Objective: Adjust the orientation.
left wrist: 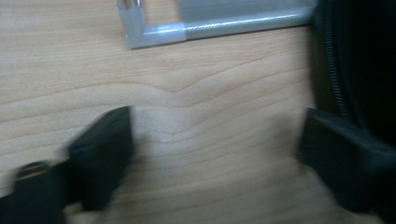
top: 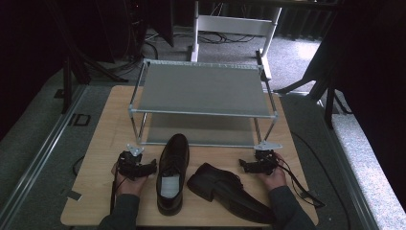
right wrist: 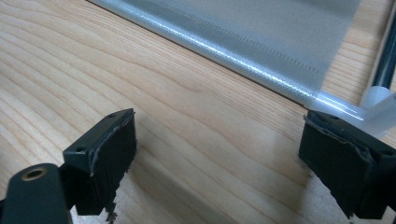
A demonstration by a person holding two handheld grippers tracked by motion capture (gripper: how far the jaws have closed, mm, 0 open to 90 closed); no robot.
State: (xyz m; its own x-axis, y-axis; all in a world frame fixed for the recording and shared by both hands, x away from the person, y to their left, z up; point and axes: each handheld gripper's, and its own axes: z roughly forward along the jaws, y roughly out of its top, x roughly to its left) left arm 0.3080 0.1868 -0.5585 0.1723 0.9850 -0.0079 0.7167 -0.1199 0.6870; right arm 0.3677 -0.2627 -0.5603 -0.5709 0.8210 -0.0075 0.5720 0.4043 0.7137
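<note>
Black leather upright shoe (top: 173, 172) sits just beside the left gripper (top: 152, 167); both grippers' jaws stand open and empty, so a shallow bite could tip it toward the tilted shoe (top: 229, 191).

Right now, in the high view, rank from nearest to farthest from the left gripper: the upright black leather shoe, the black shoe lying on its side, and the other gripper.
1. Upright black leather shoe, right beside the left gripper.
2. Black shoe lying on its side, centre-right.
3. Right gripper, far right.
</note>
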